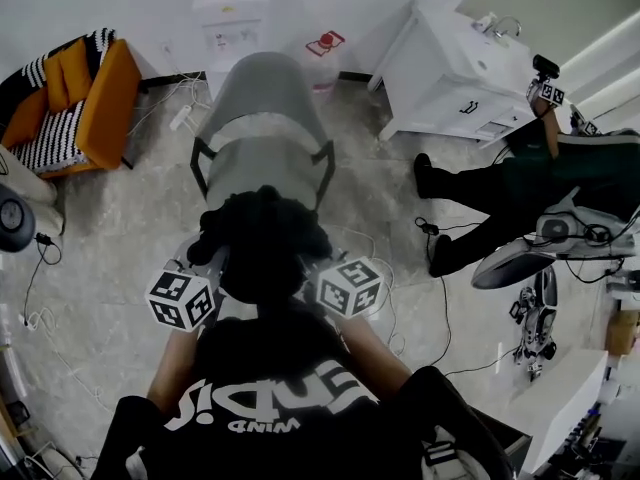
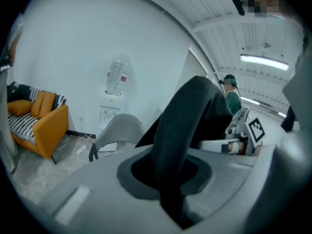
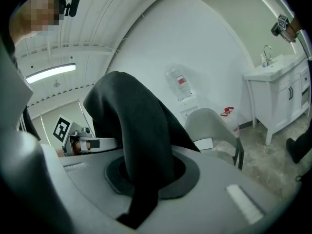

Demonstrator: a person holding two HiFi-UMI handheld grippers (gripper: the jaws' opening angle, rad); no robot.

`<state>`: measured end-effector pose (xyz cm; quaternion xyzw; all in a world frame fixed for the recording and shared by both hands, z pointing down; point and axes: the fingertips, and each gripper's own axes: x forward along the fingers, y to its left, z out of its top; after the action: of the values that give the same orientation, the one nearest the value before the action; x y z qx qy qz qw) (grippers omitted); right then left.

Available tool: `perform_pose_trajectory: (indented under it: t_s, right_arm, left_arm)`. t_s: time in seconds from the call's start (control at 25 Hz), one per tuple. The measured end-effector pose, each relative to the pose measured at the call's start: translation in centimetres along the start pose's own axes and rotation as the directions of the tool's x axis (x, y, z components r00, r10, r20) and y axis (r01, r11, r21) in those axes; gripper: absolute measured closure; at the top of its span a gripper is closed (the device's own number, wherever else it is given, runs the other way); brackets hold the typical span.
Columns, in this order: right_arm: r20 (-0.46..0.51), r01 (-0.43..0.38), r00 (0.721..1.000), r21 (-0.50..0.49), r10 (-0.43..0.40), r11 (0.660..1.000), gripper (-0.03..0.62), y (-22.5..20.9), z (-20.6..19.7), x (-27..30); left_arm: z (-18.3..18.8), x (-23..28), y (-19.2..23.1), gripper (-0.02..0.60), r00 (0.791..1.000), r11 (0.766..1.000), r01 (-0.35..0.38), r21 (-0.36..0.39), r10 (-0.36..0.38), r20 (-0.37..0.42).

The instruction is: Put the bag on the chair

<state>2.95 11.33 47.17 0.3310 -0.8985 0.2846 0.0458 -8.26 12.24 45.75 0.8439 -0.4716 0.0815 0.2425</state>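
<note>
A black fabric bag [image 1: 262,246] hangs between my two grippers, just in front of the grey shell chair [image 1: 262,108] and above the floor. My left gripper [image 2: 171,179] is shut on a black fold of the bag [image 2: 187,126]; its marker cube [image 1: 182,299] shows at the bag's left. My right gripper [image 3: 141,179] is shut on another black fold of the bag [image 3: 134,126]; its cube [image 1: 350,286] sits at the bag's right. The chair's seat [image 1: 262,163] is bare and faces me. The fingertips are hidden under the fabric in the head view.
An orange armchair with striped cushions [image 1: 70,108] stands at the far left. A water dispenser [image 1: 232,13] is behind the chair. A white sink cabinet [image 1: 455,73] and a person in dark clothes [image 1: 500,193] are at the right. Cables [image 1: 435,268] trail on the floor.
</note>
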Motion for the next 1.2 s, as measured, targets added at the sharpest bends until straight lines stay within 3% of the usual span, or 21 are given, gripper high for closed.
perform_pose_trajectory:
  t_s: [0.56, 1.2]
  right_arm:
    - [-0.024, 0.022, 0.999, 0.007, -0.022, 1.0, 0.56, -8.6, 5.9, 6.1]
    - [0.01, 0.144, 0.989, 0.099, -0.146, 0.985, 0.56, -16.3, 12.8, 18.7]
  left_arm:
    - [4.8, 10.2, 4.5, 0.538, 1.0, 1.0, 0.021, -0.009, -0.021, -0.011]
    - [12.0, 21.3, 15.6, 0.538, 0.981, 0.985, 0.17, 0.007, -0.168, -0.101]
